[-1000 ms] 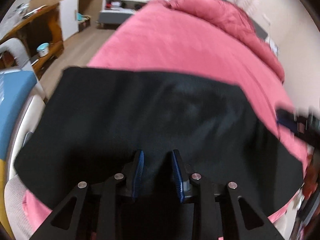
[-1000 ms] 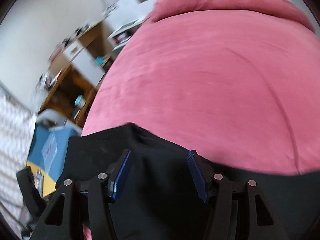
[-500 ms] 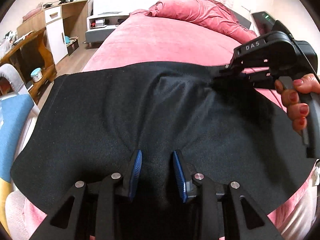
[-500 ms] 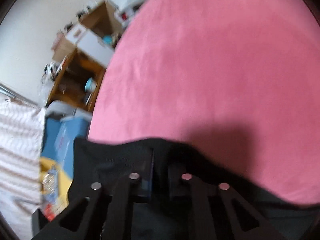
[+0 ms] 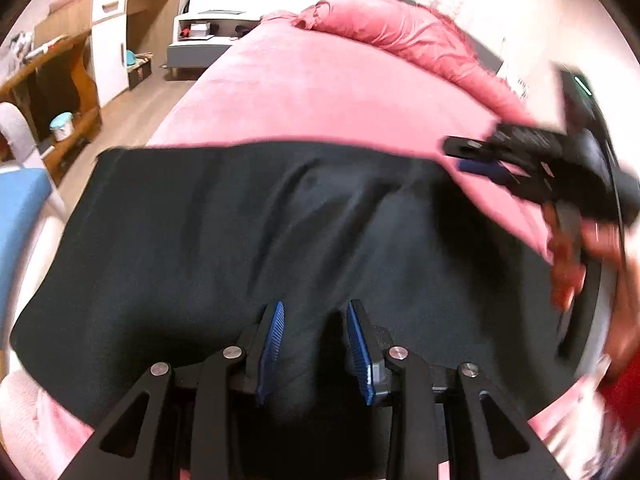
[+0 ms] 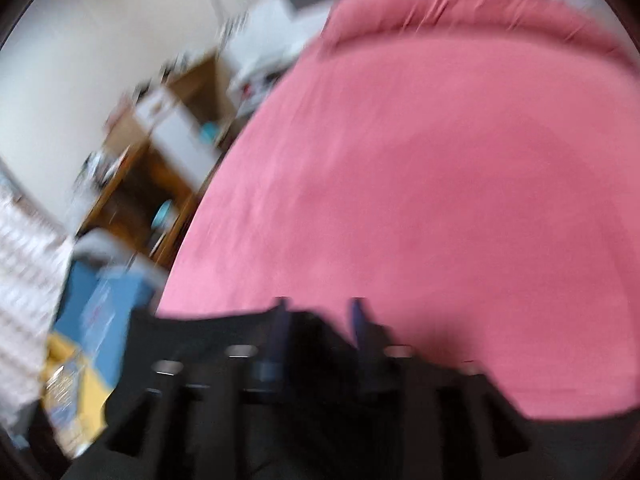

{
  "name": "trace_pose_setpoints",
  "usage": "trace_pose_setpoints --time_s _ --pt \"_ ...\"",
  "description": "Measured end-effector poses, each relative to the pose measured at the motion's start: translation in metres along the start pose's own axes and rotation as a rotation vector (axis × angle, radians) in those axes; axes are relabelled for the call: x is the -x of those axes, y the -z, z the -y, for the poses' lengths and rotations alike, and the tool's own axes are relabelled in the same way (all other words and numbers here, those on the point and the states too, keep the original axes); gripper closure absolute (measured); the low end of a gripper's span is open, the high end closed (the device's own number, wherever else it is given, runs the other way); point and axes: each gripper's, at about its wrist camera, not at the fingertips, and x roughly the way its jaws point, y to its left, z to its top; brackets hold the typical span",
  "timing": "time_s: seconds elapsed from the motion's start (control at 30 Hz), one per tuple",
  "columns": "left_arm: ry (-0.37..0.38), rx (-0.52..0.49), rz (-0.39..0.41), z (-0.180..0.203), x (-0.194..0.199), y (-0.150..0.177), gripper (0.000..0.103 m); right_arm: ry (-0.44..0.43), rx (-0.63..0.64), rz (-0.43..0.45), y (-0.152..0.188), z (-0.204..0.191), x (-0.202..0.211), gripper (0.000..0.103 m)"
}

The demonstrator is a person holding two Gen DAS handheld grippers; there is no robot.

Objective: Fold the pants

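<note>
Black pants (image 5: pixel 248 232) lie spread across the near end of a pink bed (image 5: pixel 320 92). My left gripper (image 5: pixel 315 320) sits low over the pants' near edge, fingers apart with a fold of black cloth between the blue pads. My right gripper (image 5: pixel 472 160) hovers at the pants' far right edge, blurred, held by a hand. In the right wrist view the right gripper (image 6: pixel 320 320) is open with a gap between its fingers, and the black cloth (image 6: pixel 224 344) lies under and left of them.
A pink pillow (image 5: pixel 400 40) lies at the bed's head. Wooden desk and cabinet (image 5: pixel 80 52) stand at the left, with a white low unit (image 5: pixel 208 28) behind. A blue-and-white chair (image 5: pixel 20 208) is at the near left.
My right gripper was shut on the pants' far edge half a second ago; it has now opened and pulled away to the right. The left gripper has stayed in place.
</note>
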Motion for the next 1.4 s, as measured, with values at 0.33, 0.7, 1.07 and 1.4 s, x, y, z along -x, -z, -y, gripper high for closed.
trace_pose_setpoints --time_s 0.33,0.7,1.07,1.4 --pt "0.069 -0.151 -0.023 0.076 -0.039 -0.045 0.07 0.13 -0.024 0.039 0.064 0.055 0.084 0.08" --pt "-0.062 -0.296 -0.011 0.104 -0.103 -0.078 0.067 0.231 -0.067 -0.031 0.076 0.103 0.052 0.084" --pt "-0.01 -0.285 0.048 0.083 -0.089 -0.055 0.065 0.213 -0.107 0.031 0.081 0.103 0.076 0.071" --pt "-0.062 -0.319 0.057 0.087 -0.045 0.021 0.052 0.33 -0.249 0.022 0.118 0.179 0.16 0.058"
